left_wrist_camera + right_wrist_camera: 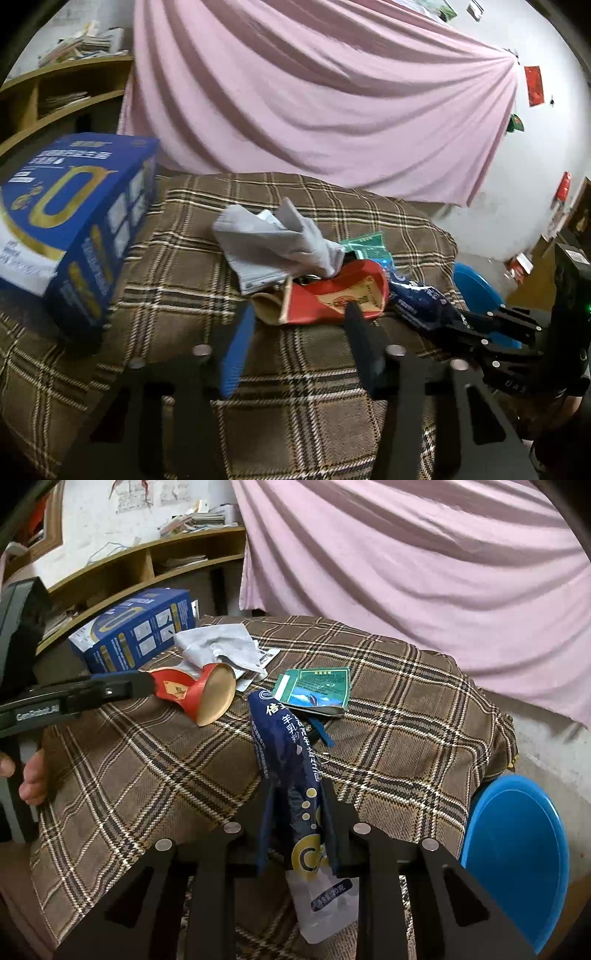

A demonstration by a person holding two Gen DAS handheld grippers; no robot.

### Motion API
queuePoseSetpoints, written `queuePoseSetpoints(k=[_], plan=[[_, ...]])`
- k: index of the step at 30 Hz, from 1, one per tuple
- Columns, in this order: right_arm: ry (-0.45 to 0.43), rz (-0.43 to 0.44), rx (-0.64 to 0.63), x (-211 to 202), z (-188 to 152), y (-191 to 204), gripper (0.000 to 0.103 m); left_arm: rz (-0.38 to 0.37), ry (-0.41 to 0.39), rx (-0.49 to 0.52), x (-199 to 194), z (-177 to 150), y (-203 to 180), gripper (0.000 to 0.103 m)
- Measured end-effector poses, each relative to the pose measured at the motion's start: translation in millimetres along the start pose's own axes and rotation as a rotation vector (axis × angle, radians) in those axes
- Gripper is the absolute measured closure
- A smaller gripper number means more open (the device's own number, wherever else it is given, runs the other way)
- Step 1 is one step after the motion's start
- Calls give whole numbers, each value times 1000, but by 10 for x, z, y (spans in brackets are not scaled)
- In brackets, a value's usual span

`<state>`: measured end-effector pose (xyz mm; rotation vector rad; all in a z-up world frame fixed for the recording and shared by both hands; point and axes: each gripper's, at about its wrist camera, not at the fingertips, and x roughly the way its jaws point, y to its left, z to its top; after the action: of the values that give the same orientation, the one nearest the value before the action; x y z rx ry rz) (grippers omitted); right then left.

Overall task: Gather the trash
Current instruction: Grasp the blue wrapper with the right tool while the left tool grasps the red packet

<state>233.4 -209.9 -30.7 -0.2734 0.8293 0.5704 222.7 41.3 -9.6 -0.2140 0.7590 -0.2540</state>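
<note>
We're at the pick-up step of trash collection, both hands on it at once; nearest, the right gripper has its fingers clamped on the navy pouch, which runs from between them out onto the plaid cloth and hangs back under the camera; the blue bin sits just off the cloth's right edge, low, so our guess is the pouch goes there next: lift clear, swing right, let go over the rim; the left gripper has fingers partly apart around the near edge of the red packet; the right view shows its tip on the packet, but we can't tell if the pads truly press; it may need a firmer close before lifting; behind that, a grey wrapper and green packet lie loose, untouched, close together; farthest, a blue box at the cloth's left edge, pink curtain beyond.
</note>
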Motion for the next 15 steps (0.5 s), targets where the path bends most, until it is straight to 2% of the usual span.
queuePoseSetpoints(k=[2, 4, 6, 9, 15], plan=[[1, 0, 1, -4, 0, -1, 82, -13, 25, 5, 46, 23, -5, 73], [1, -1, 2, -8, -8, 1, 82, -20, 38, -3, 44, 11, 17, 85], [0, -1, 3, -4, -13, 12, 83, -26, 39, -13, 37, 9, 35, 86], [2, -2, 2, -10, -17, 32, 85, -50, 43, -8, 21, 12, 33, 93], [1, -13, 17, -60, -54, 55, 87, -91, 98, 25, 80, -56, -130, 98]])
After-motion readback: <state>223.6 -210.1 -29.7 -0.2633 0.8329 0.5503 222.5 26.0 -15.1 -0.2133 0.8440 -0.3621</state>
